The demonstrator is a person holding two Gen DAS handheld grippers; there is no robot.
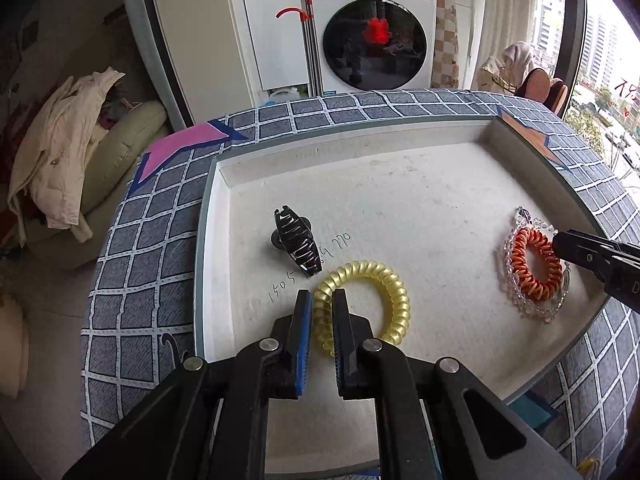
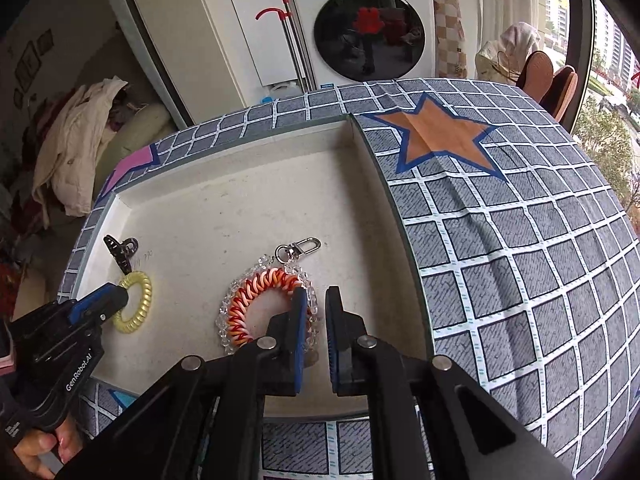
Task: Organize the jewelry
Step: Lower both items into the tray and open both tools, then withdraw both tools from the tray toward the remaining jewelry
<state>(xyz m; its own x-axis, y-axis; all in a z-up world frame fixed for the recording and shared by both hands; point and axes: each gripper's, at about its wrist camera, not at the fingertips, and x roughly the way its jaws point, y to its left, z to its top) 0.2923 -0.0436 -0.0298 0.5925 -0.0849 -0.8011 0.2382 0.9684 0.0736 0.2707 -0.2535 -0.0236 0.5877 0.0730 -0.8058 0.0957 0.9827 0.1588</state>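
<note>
A shallow white tray (image 1: 224,216) holds a black claw hair clip (image 1: 297,240), a yellow spiral hair tie (image 1: 384,284) and an orange-white spiral tie (image 1: 534,264) lying inside a clear bead chain (image 1: 520,300) with a metal clasp (image 2: 298,249). My left gripper (image 1: 321,300) has its jaws around the near left side of the yellow tie (image 2: 134,302), with the coil between the pads. My right gripper (image 2: 316,300) is partly open and empty, its left finger (image 2: 298,320) over the right edge of the orange tie (image 2: 256,292) and bead chain (image 2: 224,320).
The tray (image 2: 376,184) sits on a table under a blue-grey grid cloth (image 2: 520,240) with an orange star (image 2: 436,136) and a pink star (image 1: 180,148). Behind stand a washing machine (image 1: 372,32), a sofa with clothes (image 1: 72,152) and a chair (image 2: 552,80).
</note>
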